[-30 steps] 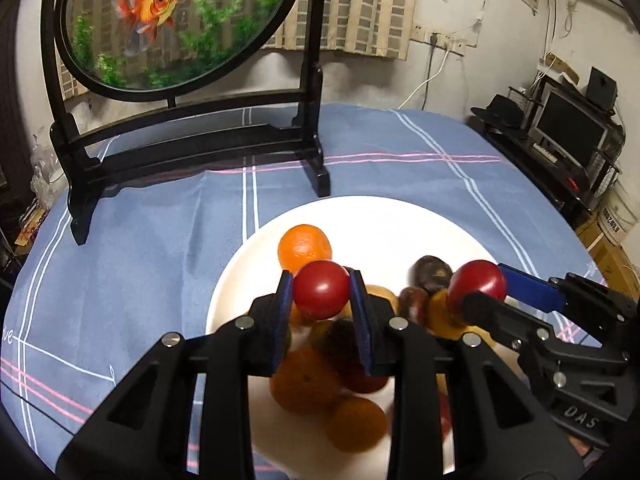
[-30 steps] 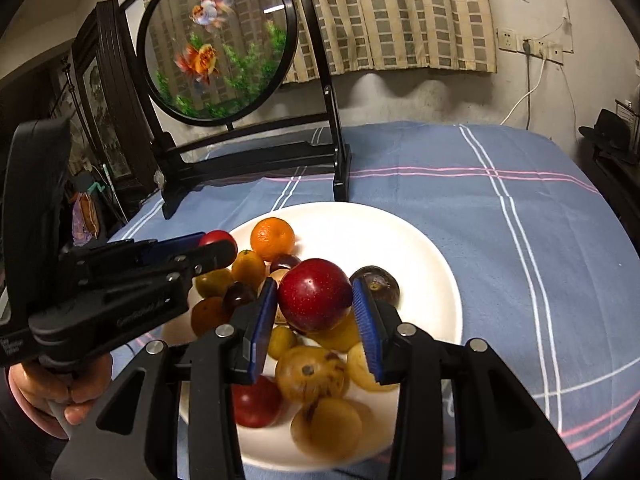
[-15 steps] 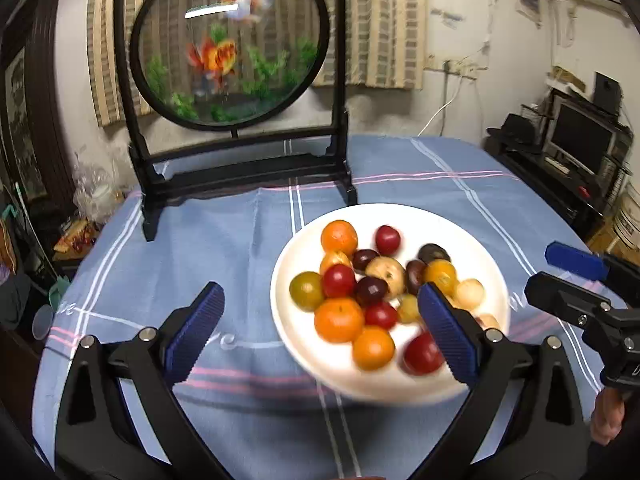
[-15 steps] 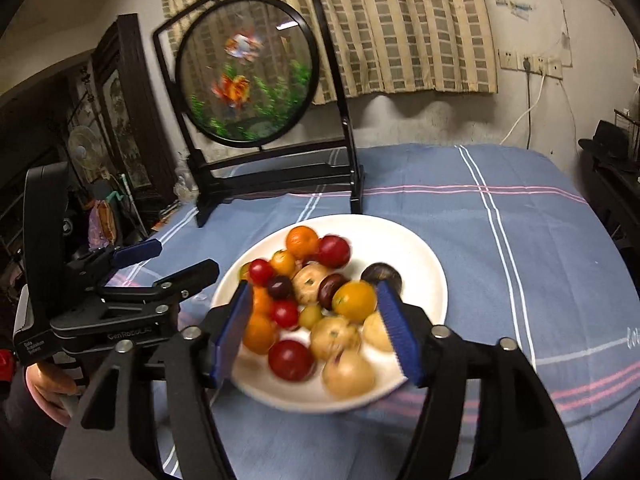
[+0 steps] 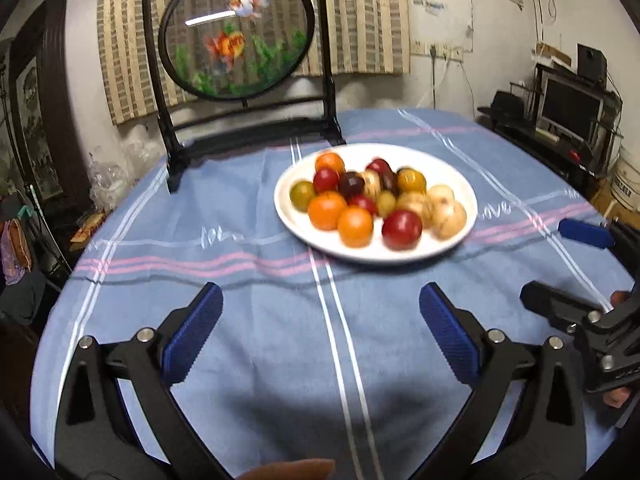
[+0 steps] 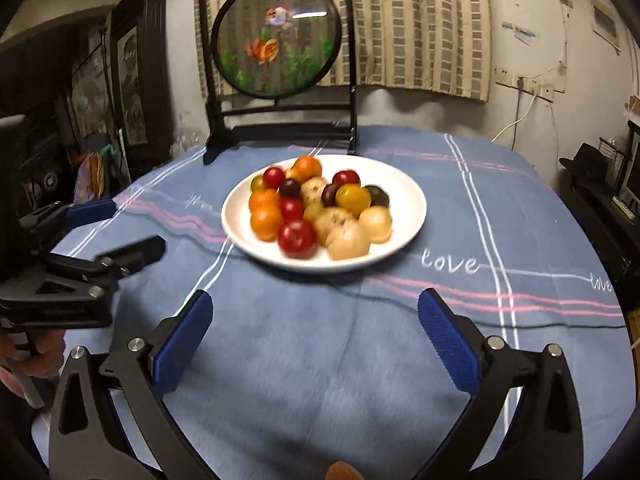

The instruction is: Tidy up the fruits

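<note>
A white plate [image 5: 456, 184] holds several small fruits in red, orange, yellow, tan and dark purple; it also shows in the right wrist view [image 6: 404, 192]. A red fruit [image 5: 401, 229] and an orange one [image 5: 354, 221] lie at its near side. My left gripper [image 5: 320, 336] is open and empty, well back from the plate over the cloth. My right gripper [image 6: 316, 336] is open and empty, also back from the plate. Each gripper shows at the edge of the other's view.
A blue tablecloth [image 5: 248, 320] with pink and white stripes covers the round table. A black stand with a round goldfish panel [image 5: 236, 32] stands behind the plate. A desk with a monitor [image 5: 568, 108] is at the far right, clutter at the left.
Both grippers let go of a red fruit each, opened wide and pulled back from the plate toward the table's near edge. Both fruits now lie on the plate.
</note>
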Tool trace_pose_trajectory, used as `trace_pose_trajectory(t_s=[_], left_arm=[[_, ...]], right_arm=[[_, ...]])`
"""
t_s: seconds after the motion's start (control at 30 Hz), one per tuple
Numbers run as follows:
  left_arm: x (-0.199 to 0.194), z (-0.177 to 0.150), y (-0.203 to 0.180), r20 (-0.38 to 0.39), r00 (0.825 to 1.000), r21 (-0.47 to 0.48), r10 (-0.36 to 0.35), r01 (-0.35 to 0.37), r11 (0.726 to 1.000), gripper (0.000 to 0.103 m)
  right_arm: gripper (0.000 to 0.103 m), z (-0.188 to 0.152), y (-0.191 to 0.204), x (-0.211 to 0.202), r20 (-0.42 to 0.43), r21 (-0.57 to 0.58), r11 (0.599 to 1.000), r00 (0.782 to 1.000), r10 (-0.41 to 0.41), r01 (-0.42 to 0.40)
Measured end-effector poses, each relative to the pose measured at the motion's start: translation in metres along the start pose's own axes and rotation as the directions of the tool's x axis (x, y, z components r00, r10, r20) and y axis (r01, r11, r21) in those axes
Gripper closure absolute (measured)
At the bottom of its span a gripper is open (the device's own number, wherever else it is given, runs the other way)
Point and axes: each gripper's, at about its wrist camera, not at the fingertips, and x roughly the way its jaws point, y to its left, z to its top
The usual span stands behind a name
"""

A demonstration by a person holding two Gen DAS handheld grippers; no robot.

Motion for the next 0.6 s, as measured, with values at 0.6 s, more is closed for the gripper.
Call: trace_pose_trajectory(t_s=[0.6], left_arm=[[-0.002,-0.017,0.005,-0.025,1.000,-0.020,-0.001,0.000,1.000,0.002]], right_arm=[[0.001,-0.012,-0.003,-0.003,-0.021,0.027,0.999,0.999,-0.036,0.036]])
